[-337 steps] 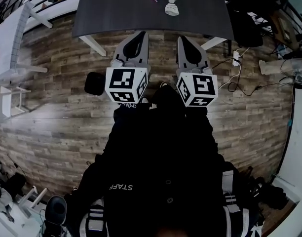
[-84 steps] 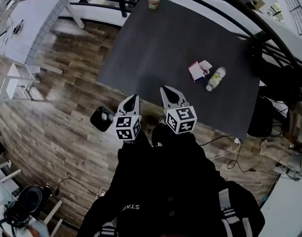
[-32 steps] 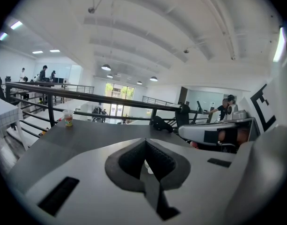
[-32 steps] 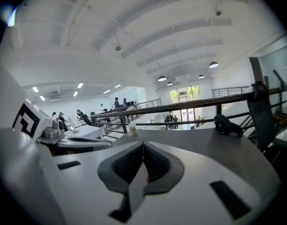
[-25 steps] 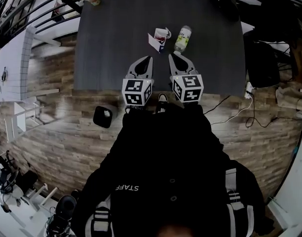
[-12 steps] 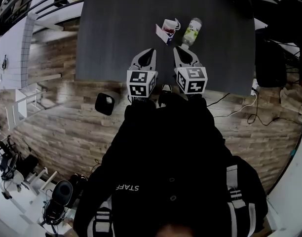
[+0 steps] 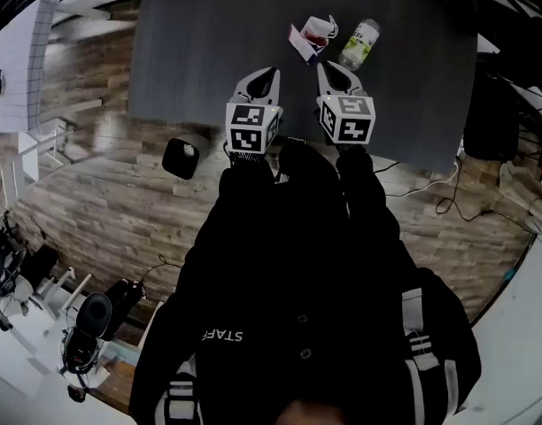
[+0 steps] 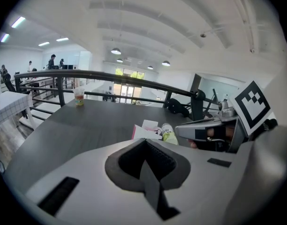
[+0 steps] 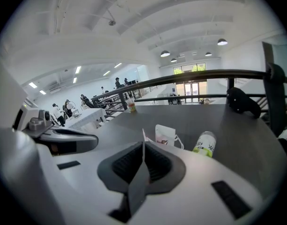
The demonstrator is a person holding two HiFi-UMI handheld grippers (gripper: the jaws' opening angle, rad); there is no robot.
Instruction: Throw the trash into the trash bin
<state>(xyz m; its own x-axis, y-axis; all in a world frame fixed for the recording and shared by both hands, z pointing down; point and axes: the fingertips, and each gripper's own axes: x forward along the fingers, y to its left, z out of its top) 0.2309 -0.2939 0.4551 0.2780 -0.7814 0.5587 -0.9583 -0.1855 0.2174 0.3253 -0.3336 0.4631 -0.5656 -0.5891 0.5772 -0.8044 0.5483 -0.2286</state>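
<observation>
Head view | your left claw [image 7: 268, 72], right claw [image 7: 328, 67] closed, empty | green-labelled plastic bottle [image 7: 359, 44] lying beside creased white-pink paper bag [image 7: 312, 35]

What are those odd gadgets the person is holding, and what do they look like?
The left gripper and right gripper match: light grey shells tapering to a pointed pair of jaws lined with dark ribbed pads. Each carries a white cube printed with black square markers. The person's sleeves are black.

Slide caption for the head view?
Left hand-held gripper and right hand-held gripper, both shut, near bottle and paper bag on dark table.
</observation>
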